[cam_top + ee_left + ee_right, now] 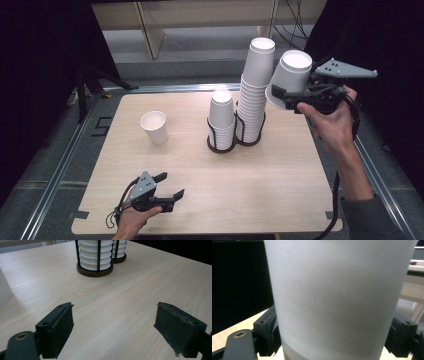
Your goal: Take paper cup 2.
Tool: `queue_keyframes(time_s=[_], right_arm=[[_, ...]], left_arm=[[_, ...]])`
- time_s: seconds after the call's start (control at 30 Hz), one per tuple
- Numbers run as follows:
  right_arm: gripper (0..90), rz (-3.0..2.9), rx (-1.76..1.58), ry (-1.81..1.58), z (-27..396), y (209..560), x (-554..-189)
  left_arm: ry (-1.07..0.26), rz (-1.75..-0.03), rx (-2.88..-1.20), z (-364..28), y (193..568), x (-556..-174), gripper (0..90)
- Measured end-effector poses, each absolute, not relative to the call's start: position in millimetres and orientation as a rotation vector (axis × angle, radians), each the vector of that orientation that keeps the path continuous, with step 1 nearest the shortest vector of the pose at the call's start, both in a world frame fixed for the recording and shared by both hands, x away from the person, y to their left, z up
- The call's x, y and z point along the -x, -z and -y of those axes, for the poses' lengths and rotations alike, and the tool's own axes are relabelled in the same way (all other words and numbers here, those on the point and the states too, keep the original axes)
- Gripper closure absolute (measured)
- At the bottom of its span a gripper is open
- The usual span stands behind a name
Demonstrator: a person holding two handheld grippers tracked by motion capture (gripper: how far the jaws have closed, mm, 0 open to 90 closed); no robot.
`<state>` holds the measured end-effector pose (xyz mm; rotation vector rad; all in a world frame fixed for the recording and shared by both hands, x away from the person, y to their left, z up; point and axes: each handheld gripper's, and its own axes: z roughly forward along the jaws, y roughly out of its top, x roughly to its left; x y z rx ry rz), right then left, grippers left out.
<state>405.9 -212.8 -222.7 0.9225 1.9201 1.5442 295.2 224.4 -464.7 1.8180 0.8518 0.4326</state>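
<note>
My right gripper is shut on a white paper cup and holds it tilted in the air, just right of the tall cup stack. In the right gripper view the cup sits between both jaws, with my right gripper pressing on its sides. A shorter stack stands left of the tall one, each in a black wire holder. A single cup stands alone at the table's left. My left gripper rests low near the front left, open with nothing between its jaws.
The wooden table has metal rails along both sides. In the left gripper view the short stack's holder is ahead, the tall one's holder is behind it, and the single cup's side is at the left edge.
</note>
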Motion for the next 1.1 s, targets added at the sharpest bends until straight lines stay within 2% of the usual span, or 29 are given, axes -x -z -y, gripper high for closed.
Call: queue_keyframes(time_s=[0.43,1.1], right_arm=[[18.0,-2.057,-0.876,-1.651,178,295,-377],[17.8,-2.267,-0.745,-1.798,98,382,-369]], left_arm=[[-0.435,-0.8,-1.758,-210,464,-301,14.5],[-0.385,-0.691,-1.676,-198,465,-298,14.5]])
